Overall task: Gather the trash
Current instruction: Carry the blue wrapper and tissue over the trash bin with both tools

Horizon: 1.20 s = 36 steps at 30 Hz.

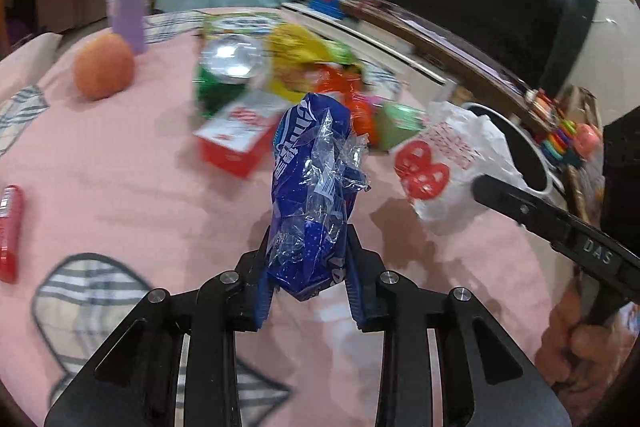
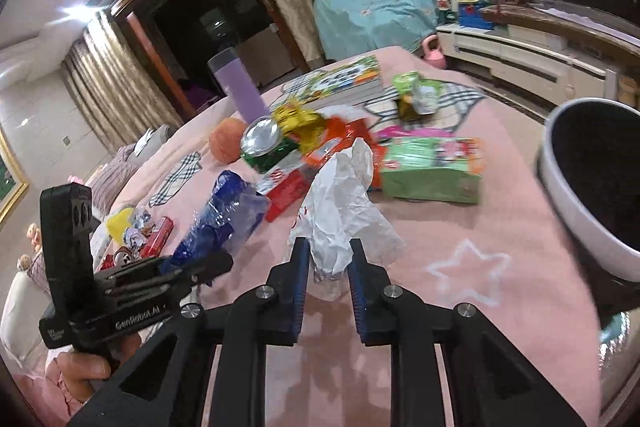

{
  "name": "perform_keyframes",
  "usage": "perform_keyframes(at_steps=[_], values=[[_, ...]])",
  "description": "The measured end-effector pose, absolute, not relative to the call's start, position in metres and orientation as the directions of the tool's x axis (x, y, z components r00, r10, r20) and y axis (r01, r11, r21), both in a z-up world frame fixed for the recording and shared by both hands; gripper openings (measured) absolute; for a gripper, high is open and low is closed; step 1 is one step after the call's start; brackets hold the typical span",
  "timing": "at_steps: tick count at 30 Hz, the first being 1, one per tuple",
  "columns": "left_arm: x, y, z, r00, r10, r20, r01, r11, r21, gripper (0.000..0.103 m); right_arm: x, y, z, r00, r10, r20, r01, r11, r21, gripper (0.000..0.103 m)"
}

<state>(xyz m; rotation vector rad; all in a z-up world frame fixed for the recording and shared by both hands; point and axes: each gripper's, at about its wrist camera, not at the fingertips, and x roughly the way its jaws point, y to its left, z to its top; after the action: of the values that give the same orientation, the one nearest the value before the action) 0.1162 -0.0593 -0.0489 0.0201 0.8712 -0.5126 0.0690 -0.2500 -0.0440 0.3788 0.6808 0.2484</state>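
Trash was in both my claws: left gripper (image 1: 308, 247) clenched a blue wrapper (image 1: 316, 187), right gripper (image 2: 329, 259) white paper (image 2: 340, 211).

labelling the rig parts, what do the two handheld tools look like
Both are matte black. The left tool and right tool have flat fingers with ribbed blue pads, linkage arms and silver pivot bolts. White "GenRobot.AI" lettering marks the left one's body.

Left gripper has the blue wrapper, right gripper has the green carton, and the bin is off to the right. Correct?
Not quite. The right gripper holds the crumpled white bag, as the right wrist view shows; the green carton lies on the table. The left gripper does hold the blue wrapper, and the bin is at right.
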Motion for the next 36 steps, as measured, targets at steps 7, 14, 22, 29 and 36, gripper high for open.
perform_keyframes(at_steps=[7,14,22,29,36], values=[[0.109,-0.105,-0.049,0.486,-0.455,-0.746,0.506,0.843,-0.185,0.028,0.046,-0.294,-0.039,0.787,0.273,-0.554,-0.019,0.907,0.420,0.019],[0.099,-0.138,-0.051,0.451,-0.475,-0.756,0.556,0.812,-0.179,0.028,0.028,-0.331,-0.035,0.814,0.216,-0.539,0.041,0.905,0.424,0.019],[0.098,-0.176,-0.042,0.431,-0.496,-0.754,0.597,0.783,-0.174,0.029,0.007,-0.364,-0.031,0.838,0.159,-0.522,0.096,0.899,0.428,0.020],[0.099,-0.210,-0.030,0.425,-0.512,-0.746,0.641,0.753,-0.151,0.029,0.001,-0.395,-0.029,0.850,0.115,-0.514,0.142,0.889,0.434,0.020],[0.100,-0.243,-0.024,0.415,-0.521,-0.746,0.675,0.726,-0.131,0.029,-0.003,-0.417,-0.027,0.854,0.077,-0.514,0.172,0.891,0.420,0.021]])
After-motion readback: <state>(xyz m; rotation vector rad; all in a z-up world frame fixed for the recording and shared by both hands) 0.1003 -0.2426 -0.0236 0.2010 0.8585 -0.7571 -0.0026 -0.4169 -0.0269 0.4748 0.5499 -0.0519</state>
